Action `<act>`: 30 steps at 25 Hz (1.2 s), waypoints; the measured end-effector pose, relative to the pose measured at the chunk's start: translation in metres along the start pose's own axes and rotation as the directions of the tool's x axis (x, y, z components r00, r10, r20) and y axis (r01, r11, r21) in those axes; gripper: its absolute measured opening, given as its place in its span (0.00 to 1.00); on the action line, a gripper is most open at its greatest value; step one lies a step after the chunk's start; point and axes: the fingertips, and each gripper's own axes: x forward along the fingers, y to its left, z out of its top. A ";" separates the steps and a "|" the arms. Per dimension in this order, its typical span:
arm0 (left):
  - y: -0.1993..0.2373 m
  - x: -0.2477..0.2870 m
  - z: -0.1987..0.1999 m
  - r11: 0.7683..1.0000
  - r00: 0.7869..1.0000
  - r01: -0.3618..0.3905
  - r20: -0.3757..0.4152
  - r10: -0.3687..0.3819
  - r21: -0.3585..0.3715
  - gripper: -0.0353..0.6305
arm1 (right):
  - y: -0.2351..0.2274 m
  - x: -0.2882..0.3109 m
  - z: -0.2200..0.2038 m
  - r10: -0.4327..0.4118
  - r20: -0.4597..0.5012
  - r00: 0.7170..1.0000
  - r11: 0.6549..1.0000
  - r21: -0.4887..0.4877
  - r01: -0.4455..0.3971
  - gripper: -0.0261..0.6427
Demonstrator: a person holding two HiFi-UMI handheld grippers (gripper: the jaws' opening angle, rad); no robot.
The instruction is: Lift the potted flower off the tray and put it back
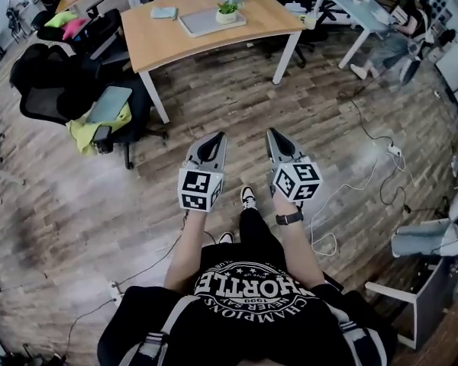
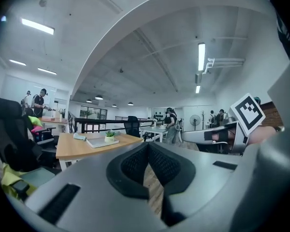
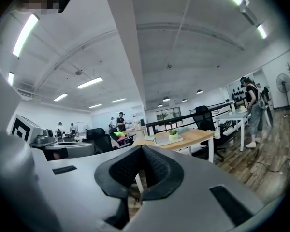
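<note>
Head view: potted flower (image 1: 227,11) stands on tray (image 1: 202,23) on wooden table (image 1: 160,44), well apart from us; we hold left gripper (image 1: 218,137) and right gripper (image 1: 272,133) side by side above plank floor (image 1: 237,101). Left gripper view: our jaws meet, nothing between them, flower far ahead on the table. Right gripper view: jaws likewise pressed together, empty; flower ahead, slightly right.

Left gripper (image 1: 215,137) and right gripper (image 1: 273,133) point forward, side by side, closed.
</note>
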 end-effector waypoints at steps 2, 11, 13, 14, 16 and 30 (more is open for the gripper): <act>0.018 0.012 0.002 1.000 1.000 -0.029 0.003 0.029 0.005 0.08 | 0.000 0.028 0.001 0.038 -0.006 0.999 0.999 0.009 -0.038 0.07; 0.059 0.112 0.034 0.992 0.995 -0.097 0.020 0.095 0.077 0.08 | -0.045 0.131 0.042 0.151 0.013 0.989 0.989 -0.009 -0.150 0.06; 0.067 0.134 0.037 0.990 0.994 -0.112 0.018 0.111 0.083 0.08 | -0.064 0.149 0.050 0.152 0.019 0.988 0.988 0.003 -0.152 0.07; 0.070 0.143 0.037 0.990 0.993 -0.116 0.012 0.116 0.083 0.08 | -0.073 0.157 0.053 0.153 0.022 0.988 0.988 0.007 -0.153 0.06; 0.075 0.161 0.035 0.988 0.992 -0.126 -0.001 0.127 0.085 0.08 | -0.090 0.172 0.058 0.153 0.023 0.988 0.988 0.014 -0.153 0.06; 0.097 0.305 0.057 0.988 0.992 -0.127 -0.010 0.129 0.090 0.08 | -0.190 0.241 0.111 0.122 0.099 0.988 0.992 0.022 -0.125 0.06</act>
